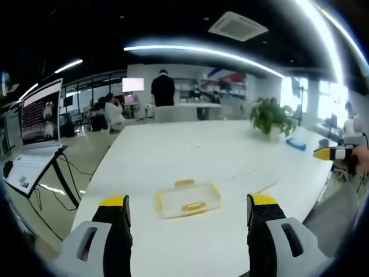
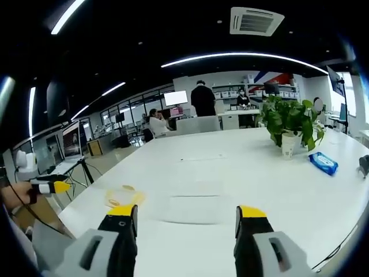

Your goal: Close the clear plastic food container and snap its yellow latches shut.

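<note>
In the left gripper view the left tool (image 1: pixel 188 209) stands open, its two yellow-tipped jaws wide apart with nothing between them, raised over the near part of a long white worktop (image 1: pixel 190 150). The container (image 1: pixel 188 199) lies flat on the worktop just ahead, between the lines of the two jaws but clear of both. It is a clear, shallow rectangular box with a yellow latch (image 1: pixel 194 206) on its near long side and another on the far side; the lid seems to lie on it, though the view is too small to tell whether the latches are snapped down. At the right edge of this view the right tool (image 1: pixel 333 153) comes in, held in a hand.

In the right gripper view the right tool (image 2: pixel 187 219) is likewise open and holds nothing, over the same worktop (image 2: pixel 242 173). The container (image 2: pixel 124 197) sits to the left of its jaws, near the worktop's edge, well apart from them. The left tool (image 2: pixel 51 187) shows at the left edge.

Farther along the worktop stand a potted plant (image 2: pixel 290 124) and, near it, a blue packet (image 2: pixel 323 163). A laptop (image 1: pixel 39 130) on a stand is beside the worktop. People (image 1: pixel 162 88) stand and sit in the office behind.
</note>
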The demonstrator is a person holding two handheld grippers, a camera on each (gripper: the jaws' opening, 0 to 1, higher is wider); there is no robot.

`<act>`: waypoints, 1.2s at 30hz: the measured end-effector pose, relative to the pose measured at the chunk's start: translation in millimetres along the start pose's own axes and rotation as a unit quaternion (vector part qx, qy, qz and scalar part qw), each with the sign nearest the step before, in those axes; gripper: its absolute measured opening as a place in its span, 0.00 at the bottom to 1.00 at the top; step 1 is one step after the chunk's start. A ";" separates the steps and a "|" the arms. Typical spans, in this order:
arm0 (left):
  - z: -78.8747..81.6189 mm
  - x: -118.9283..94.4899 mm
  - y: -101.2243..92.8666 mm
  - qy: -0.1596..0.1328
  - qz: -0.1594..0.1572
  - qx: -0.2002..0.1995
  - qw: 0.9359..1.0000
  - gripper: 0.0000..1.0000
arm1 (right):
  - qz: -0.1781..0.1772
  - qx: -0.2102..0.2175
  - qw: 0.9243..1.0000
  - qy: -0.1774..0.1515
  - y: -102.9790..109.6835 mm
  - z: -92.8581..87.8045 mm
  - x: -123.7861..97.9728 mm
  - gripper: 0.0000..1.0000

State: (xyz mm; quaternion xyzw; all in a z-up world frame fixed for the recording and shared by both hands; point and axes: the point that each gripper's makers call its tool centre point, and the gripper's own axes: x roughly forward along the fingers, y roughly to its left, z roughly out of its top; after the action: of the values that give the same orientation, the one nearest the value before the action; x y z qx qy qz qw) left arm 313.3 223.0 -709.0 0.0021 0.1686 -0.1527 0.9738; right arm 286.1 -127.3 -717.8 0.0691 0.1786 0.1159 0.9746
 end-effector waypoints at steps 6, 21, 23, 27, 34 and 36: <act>0.1 1.6 0.1 0.000 -0.001 0.000 1.000 0.81 | 0.002 0.003 1.000 -0.001 0.6 0.5 1.0 0.68; -6.4 8.1 -6.4 0.010 -0.012 0.005 1.000 0.81 | 0.008 0.006 1.000 0.003 4.3 -2.7 3.0 0.67; -5.8 8.3 -6.8 0.010 -0.012 0.005 1.000 0.81 | 0.008 0.007 1.000 0.004 3.7 -3.3 3.3 0.67; -5.3 10.5 -6.8 0.010 -0.013 0.005 1.000 0.81 | 0.008 0.008 1.000 0.004 2.5 -3.9 3.7 0.67; -2.8 15.2 -9.6 0.014 -0.015 0.010 1.000 0.81 | 0.010 0.010 1.000 0.006 2.7 -3.7 6.9 0.66; -1.8 17.9 -10.0 0.014 -0.018 0.010 1.000 0.81 | 0.011 0.011 1.000 0.005 3.5 -2.5 9.5 0.66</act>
State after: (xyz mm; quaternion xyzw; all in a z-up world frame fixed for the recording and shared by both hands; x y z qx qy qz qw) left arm 325.7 208.2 -716.1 0.0108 0.1805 -0.1715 0.9685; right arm 293.1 -121.4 -722.7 0.0811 0.1842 0.1250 0.9715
